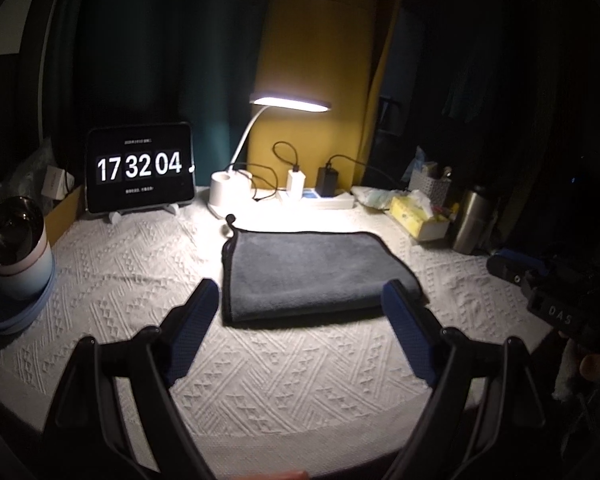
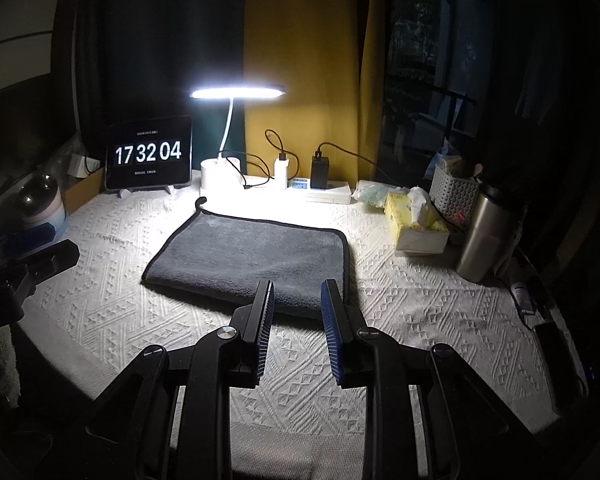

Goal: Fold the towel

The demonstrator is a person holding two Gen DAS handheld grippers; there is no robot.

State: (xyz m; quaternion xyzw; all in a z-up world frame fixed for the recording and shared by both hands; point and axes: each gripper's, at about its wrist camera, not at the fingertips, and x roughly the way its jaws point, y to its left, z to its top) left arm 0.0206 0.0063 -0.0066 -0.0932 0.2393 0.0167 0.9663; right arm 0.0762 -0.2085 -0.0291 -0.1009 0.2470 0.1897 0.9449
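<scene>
Towel lies flat mid-table under the lamp, looks already folded at least once. Your left gripper is wide open, empty; right gripper is partly open, empty, hovering at the near edge. Maybe one fold left.

Black linkage-armed left tool and right tool, blue ribbed pads, silver pivot screws.

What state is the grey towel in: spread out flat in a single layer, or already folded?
Folded: the towel lies flat with a thick doubled near edge; how many folds, cannot tell.
</scene>
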